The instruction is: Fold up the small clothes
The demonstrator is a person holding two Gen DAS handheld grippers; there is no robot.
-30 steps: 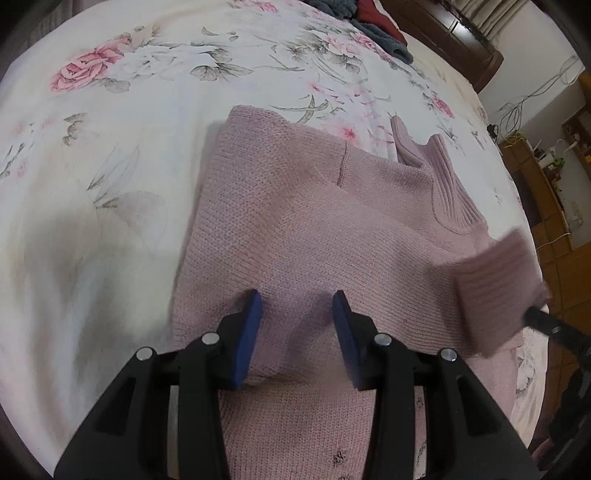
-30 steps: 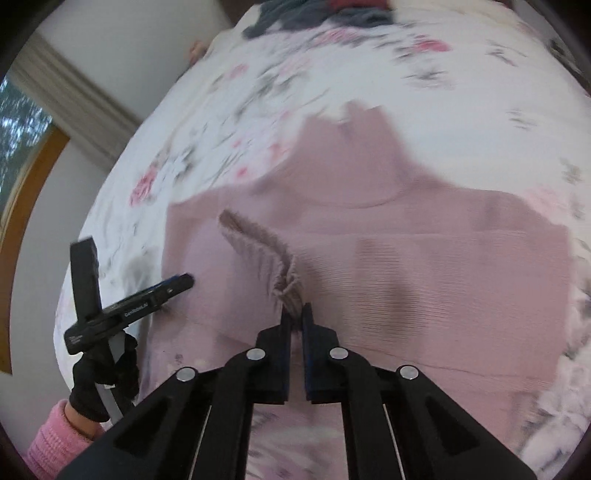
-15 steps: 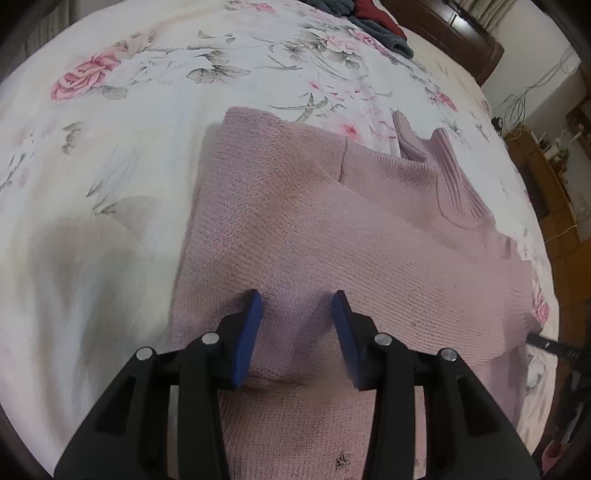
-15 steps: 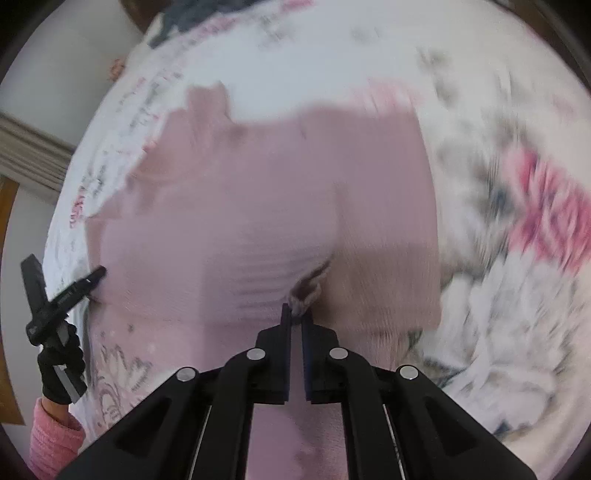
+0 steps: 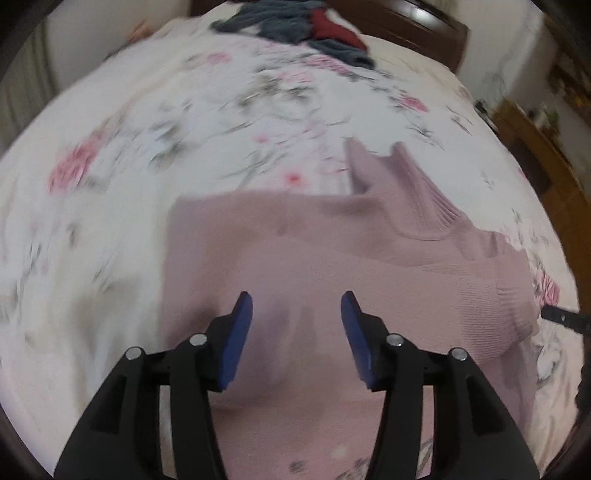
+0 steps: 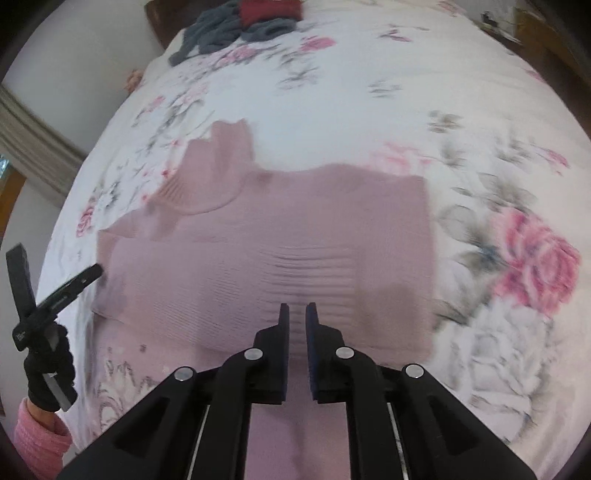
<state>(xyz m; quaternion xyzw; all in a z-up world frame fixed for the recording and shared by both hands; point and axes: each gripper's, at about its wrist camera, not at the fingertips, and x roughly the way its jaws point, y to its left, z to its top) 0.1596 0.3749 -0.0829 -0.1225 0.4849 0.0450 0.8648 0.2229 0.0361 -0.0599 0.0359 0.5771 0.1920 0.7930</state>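
A pink knitted turtleneck sweater (image 5: 332, 266) lies flat on the floral bedsheet (image 5: 147, 147), its collar (image 5: 406, 192) pointing away and a sleeve folded across its body (image 6: 314, 258). My left gripper (image 5: 296, 299) hovers open over the sweater's left half with nothing between its fingers. In the right wrist view it appears at the sweater's left edge (image 6: 88, 275), held by a black-gloved hand (image 6: 48, 373). My right gripper (image 6: 296, 306) sits low over the folded sleeve, fingers a narrow gap apart and empty. Its tip (image 5: 561, 317) shows at the sweater's right edge.
A pile of grey-blue and red clothes (image 5: 306, 33) lies at the head of the bed by a dark wooden headboard (image 5: 417, 22). Wooden furniture (image 5: 535, 147) stands beyond the bed's right side. A curtain (image 6: 29, 136) hangs at the left.
The right gripper carried the sleeve cuff across the sweater, laid it down and let go. The left gripper stayed open and pulled back, and its view now takes in more of the bed.
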